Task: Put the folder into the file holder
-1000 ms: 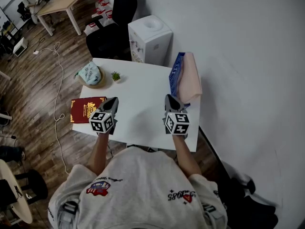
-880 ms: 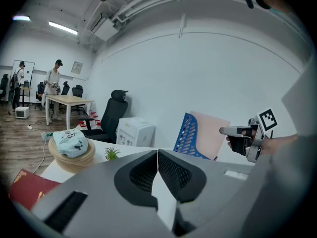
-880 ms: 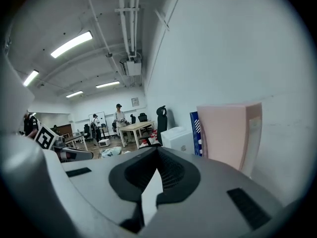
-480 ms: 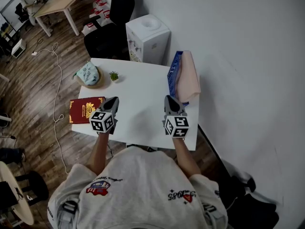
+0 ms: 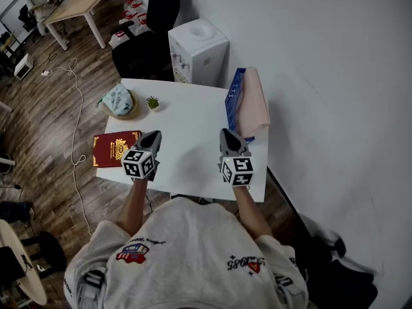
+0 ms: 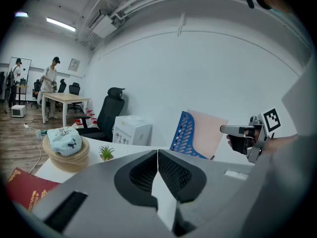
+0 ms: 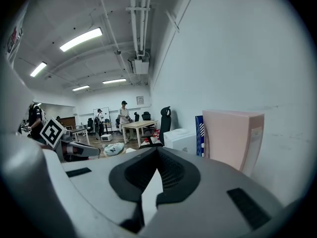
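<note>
Tricky bit first: the lower end of the pink folder (image 5: pixel 255 102) is tucked down behind the mesh side of the blue file holder (image 5: pixel 232 102). From the head view I can't tell how deep it sits in there. It does stand upright, right against the mesh, on the wall side. In the right gripper view the holder is mostly hidden, just a thin blue strip poking out from behind the folder. In the left gripper view the red book (image 6: pixel 22 188) is cut off at the bottom-left corner.

Folder and holder are at the far right edge of the white bench (image 5: pixel 187 124), next to the wall. The right claw (image 5: pixel 225 134) has its jaws pressed together with nothing between them. It hovers over the bench near the holder's near end, with the folder ahead and a bit to its right. The left claw (image 5: pixel 154 135) is closed up and empty too, well apart from the folder and near the book.

Further back on the left there's a tiny potted plant (image 5: pixel 153 102). Beside it is a pale blue cap (image 5: pixel 118 98) sitting on a round wooden base (image 6: pixel 67 160).
</note>
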